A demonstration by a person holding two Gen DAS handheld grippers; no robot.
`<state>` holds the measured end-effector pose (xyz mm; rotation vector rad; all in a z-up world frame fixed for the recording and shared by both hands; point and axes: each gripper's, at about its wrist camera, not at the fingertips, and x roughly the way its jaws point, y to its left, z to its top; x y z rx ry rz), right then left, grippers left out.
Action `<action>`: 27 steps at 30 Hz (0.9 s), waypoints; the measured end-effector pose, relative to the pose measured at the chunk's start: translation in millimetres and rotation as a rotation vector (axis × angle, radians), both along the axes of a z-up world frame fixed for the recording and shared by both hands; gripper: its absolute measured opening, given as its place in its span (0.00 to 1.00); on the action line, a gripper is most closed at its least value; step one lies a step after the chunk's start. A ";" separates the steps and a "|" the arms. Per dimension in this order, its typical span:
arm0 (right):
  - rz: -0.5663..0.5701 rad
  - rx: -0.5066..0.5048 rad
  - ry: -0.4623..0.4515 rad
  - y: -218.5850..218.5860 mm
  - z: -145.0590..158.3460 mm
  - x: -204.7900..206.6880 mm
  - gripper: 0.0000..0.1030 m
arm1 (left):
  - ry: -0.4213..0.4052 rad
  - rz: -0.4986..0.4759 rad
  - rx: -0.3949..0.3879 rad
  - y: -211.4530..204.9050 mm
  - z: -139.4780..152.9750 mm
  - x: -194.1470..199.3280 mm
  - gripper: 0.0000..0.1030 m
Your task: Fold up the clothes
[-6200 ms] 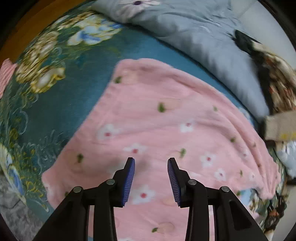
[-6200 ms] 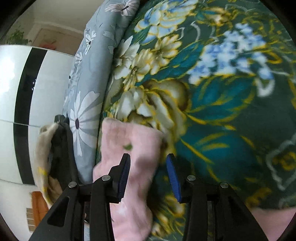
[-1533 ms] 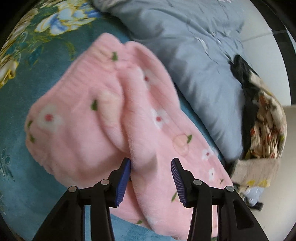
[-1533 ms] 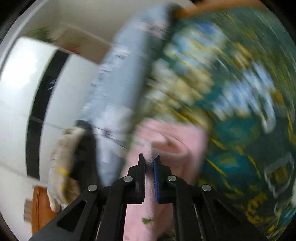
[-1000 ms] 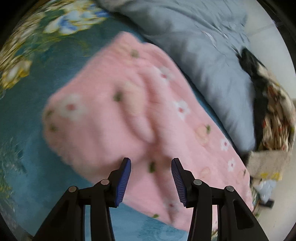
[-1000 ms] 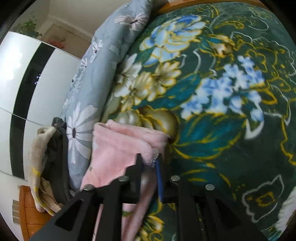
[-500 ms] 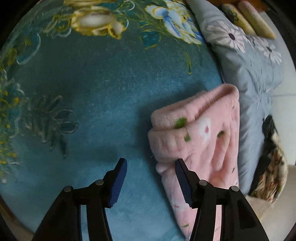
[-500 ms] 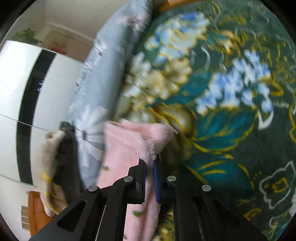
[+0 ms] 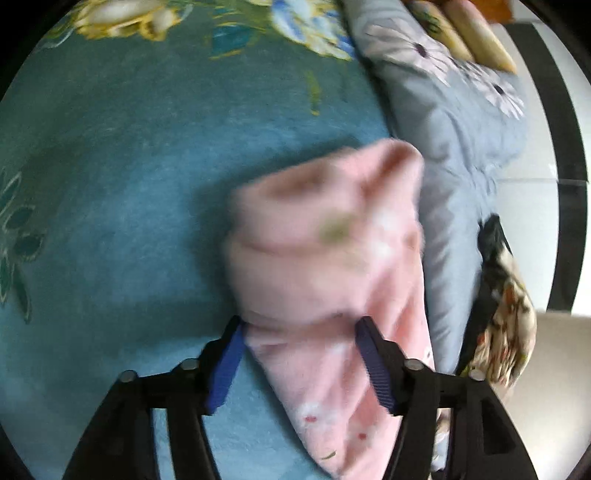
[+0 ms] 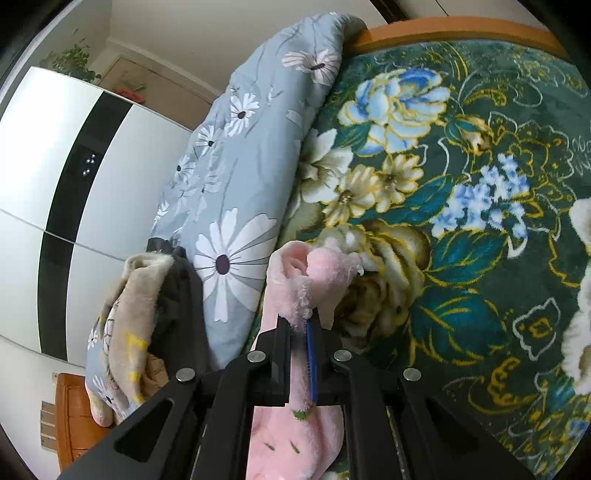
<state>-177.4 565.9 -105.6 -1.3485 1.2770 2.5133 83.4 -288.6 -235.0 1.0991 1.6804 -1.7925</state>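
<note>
A fluffy pink garment [image 9: 325, 266] with small flowers lies bunched and partly folded on the teal floral blanket [image 9: 129, 166]. My left gripper [image 9: 301, 325] is open, its blue pads on either side of the garment's lower part, not closed on it. In the right wrist view my right gripper [image 10: 301, 321] is shut on an edge of the pink garment [image 10: 314, 273], which rises in a fold above the fingertips and hangs down between the fingers.
A grey-blue daisy quilt [image 10: 243, 155] lies along the bed's side next to the garment. A pile of beige and black clothes [image 10: 147, 314] sits beside it. A white and black wardrobe [image 10: 55, 166] stands behind. The wooden bed frame [image 10: 461, 31] edges the blanket.
My left gripper has moved over the pink garment, which now lies between its open fingers. My right gripper stays shut on the garment's edge and has shifted little.
</note>
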 end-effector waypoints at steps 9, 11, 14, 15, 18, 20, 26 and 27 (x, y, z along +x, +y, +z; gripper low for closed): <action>0.029 0.033 -0.007 -13.5 21.6 19.8 0.07 | 0.057 0.008 -0.069 -14.9 52.9 -15.4 0.15; 0.038 0.036 0.024 -10.2 36.7 23.4 0.07 | 0.161 -0.062 -0.118 -19.9 96.3 -22.8 0.15; 0.059 0.004 0.123 0.6 62.6 43.8 0.07 | 0.291 -0.160 -0.242 -40.7 155.1 -7.9 0.15; 0.067 0.005 0.152 3.4 67.2 53.7 0.07 | 0.290 -0.181 -0.273 -41.9 161.4 9.3 0.15; 0.074 0.033 0.174 21.9 52.1 97.3 0.07 | 0.157 -0.167 -0.257 -45.8 119.3 57.4 0.15; 0.042 0.040 0.062 39.3 9.5 124.3 0.07 | -0.001 -0.074 -0.166 -58.0 63.7 94.0 0.15; -0.079 -0.028 -0.218 68.6 -93.5 189.3 0.07 | -0.124 0.062 -0.050 -48.4 6.8 135.9 0.15; -0.082 -0.034 -0.214 70.5 -93.0 192.1 0.07 | -0.112 0.036 -0.073 -49.7 16.2 126.5 0.15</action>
